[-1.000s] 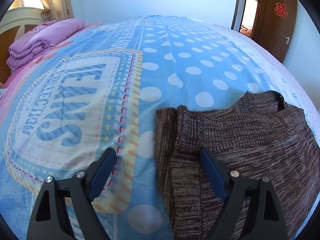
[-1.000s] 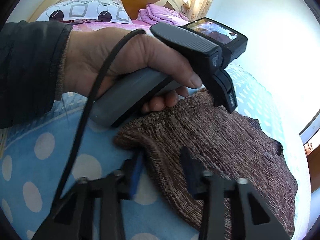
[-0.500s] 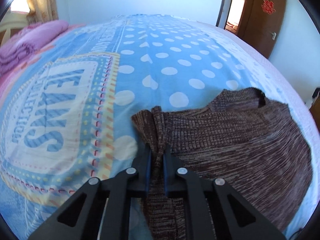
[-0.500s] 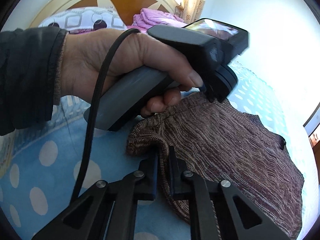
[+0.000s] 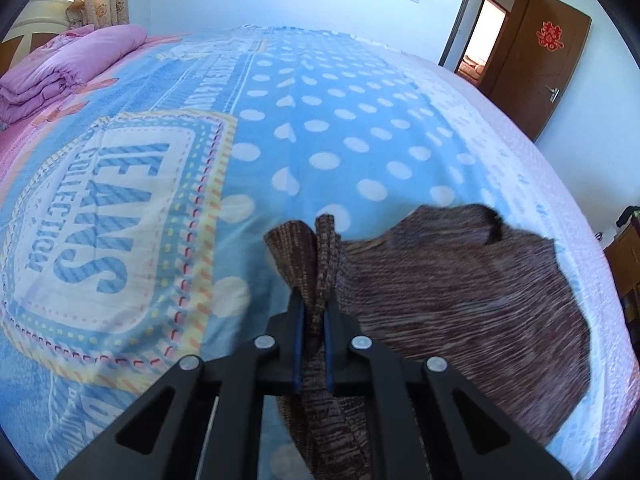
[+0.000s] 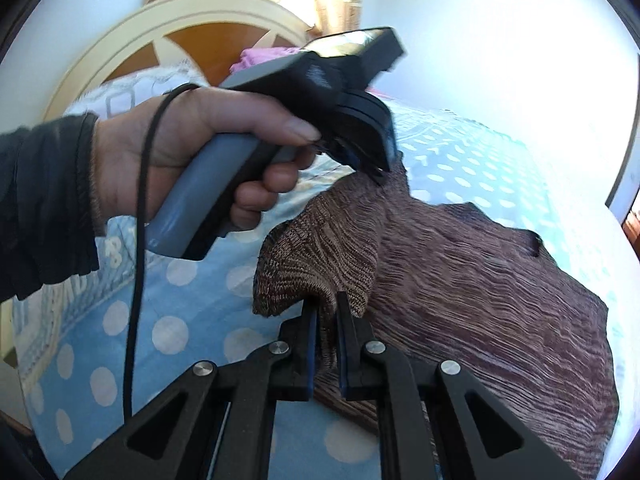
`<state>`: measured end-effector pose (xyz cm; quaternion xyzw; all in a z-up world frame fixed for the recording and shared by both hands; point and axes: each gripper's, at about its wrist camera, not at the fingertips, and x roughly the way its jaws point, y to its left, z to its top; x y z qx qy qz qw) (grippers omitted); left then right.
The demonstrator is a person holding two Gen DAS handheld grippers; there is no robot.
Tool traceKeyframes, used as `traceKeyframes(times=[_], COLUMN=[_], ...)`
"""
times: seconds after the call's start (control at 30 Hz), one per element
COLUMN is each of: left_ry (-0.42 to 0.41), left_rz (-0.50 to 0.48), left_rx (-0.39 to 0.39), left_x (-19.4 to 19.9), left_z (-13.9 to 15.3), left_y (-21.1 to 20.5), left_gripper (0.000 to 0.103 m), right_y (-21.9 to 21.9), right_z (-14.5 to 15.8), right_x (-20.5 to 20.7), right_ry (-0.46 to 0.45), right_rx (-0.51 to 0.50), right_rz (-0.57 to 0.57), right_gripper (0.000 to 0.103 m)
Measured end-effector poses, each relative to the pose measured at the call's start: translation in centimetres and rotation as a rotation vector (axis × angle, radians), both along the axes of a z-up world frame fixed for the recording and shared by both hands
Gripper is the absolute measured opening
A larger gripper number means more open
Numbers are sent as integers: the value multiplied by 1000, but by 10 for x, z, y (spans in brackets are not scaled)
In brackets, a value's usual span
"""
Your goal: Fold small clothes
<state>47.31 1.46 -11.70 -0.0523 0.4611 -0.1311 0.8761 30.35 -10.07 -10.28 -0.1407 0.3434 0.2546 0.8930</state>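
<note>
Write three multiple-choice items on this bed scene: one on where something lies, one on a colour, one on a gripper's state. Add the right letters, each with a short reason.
1. Where is the folded pink quilt?
A. at the far left of the bed, near the curtain
B. under the brown sweater
C. on the floor by the door

2. What colour are the dots on the blue bedspread?
A. red
B. white
C. black

3. What is the state of the left gripper?
A. open above the bedspread
B. shut on nothing
C. shut on an edge of the sweater

Answers:
1. A, the left wrist view shows it stacked at the far left of the bed.
2. B, pale round dots cover the blue cloth.
3. C, brown knit is bunched between its fingers, as it also is in the right gripper.
</note>
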Motion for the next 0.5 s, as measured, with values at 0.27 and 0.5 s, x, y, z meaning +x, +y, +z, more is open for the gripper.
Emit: traceKeyframes(times=[0.27, 0.5], left_ry=[-44, -64], left_rz=[-25, -68], left_rx=[-45, -53], left_x=[-6, -10], left_z=[40, 61], left_y=[-34, -81], left_gripper=[8, 8], right_y=[-48, -81], right_z=[16, 29], right_x=[2, -14], right_ry=[16, 13], right_rx=[98, 143], right_rz=[-68, -119], right_gripper=[7, 7])
